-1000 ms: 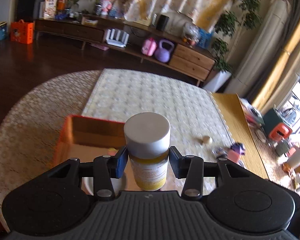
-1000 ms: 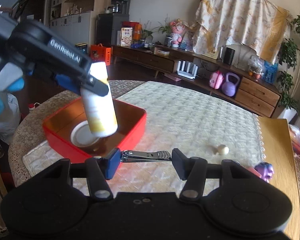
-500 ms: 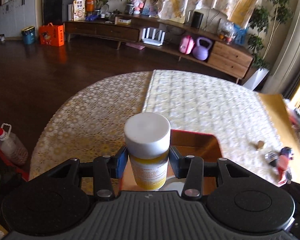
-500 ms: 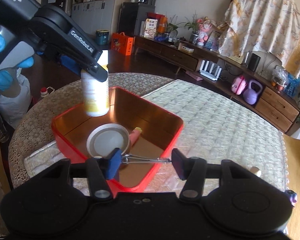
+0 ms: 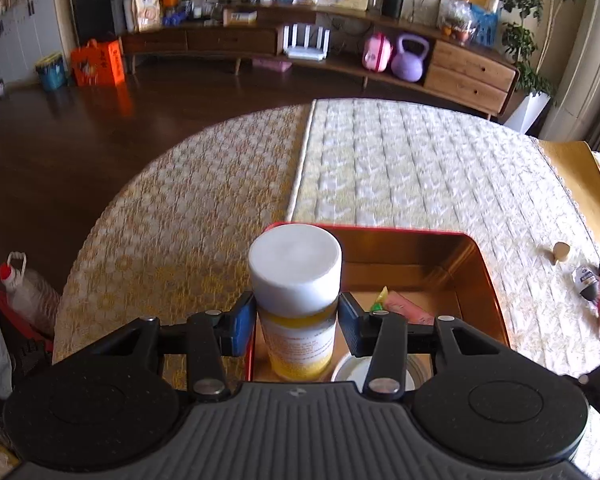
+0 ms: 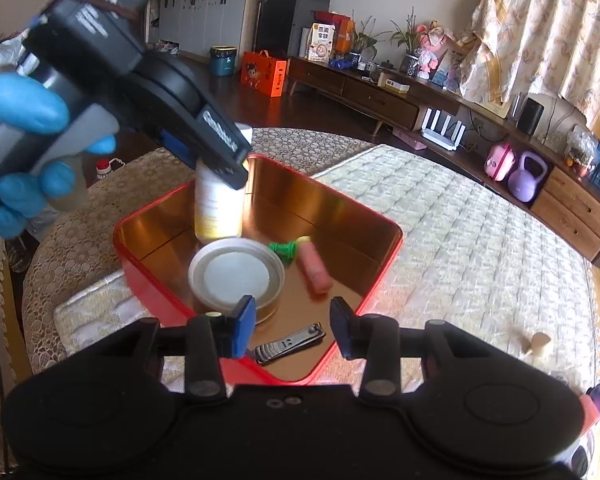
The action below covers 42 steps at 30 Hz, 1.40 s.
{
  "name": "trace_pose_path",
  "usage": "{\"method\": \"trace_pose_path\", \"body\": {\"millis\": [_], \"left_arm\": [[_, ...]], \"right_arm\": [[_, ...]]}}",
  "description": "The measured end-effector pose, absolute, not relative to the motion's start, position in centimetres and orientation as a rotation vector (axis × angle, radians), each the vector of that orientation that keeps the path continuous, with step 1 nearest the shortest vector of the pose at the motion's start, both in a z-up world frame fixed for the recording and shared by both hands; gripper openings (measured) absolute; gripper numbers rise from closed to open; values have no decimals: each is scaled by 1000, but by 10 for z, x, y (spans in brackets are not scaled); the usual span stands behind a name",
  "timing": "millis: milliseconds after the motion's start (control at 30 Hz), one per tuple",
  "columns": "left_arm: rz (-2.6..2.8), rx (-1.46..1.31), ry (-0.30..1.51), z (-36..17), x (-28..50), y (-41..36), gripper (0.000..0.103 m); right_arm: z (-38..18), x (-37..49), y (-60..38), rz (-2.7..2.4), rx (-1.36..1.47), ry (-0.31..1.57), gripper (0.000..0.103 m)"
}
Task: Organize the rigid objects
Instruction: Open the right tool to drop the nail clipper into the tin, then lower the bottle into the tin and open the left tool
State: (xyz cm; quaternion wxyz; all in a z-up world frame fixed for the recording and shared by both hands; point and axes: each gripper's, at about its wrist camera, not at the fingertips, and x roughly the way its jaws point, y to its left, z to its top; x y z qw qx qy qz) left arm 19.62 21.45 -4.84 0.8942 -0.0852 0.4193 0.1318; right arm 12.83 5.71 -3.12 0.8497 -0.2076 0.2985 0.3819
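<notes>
- Left gripper point(image 5: 298, 322) pinching bottle point(image 5: 296, 304), lowering into red tin point(image 6: 380, 236).
- Right gripper point(image 6: 293, 326) spread, hovering above nail clipper point(image 6: 290, 345).
- Next: setting bottle down, releasing.

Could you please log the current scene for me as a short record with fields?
container: red tin on the quilted mat
left gripper: shut on the white-capped bottle, upright inside the tin
right gripper: open, nothing held
in tin: round lidded tin, nail clipper, pink tube, green piece
outside tin: wooden knob
</notes>
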Motion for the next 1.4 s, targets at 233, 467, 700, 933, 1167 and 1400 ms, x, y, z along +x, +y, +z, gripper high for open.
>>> {"method": "trace_pose_path", "body": {"millis": [233,467,700,933,1167,1400], "left_arm": [[251,-90,875,-50,222,196,44],[204,-62,898,-64,233,180,44],[231,-109,986,-85,227,184,44],[243,-136,983,-87,215,187,44],[246,-151,923,-68,201,183,44],[221,-138,855,-45,181,164,59]], "right_arm": [[-27,129,53,804,-397,622,42],[-26,131,45,804,-365,629,43],[-26,131,43,806,-337,636,45],[-24,125,38,800,-320,633,50],[-15,120,26,784,-283,618,59],[-5,111,7,765,-237,603,66]]}}
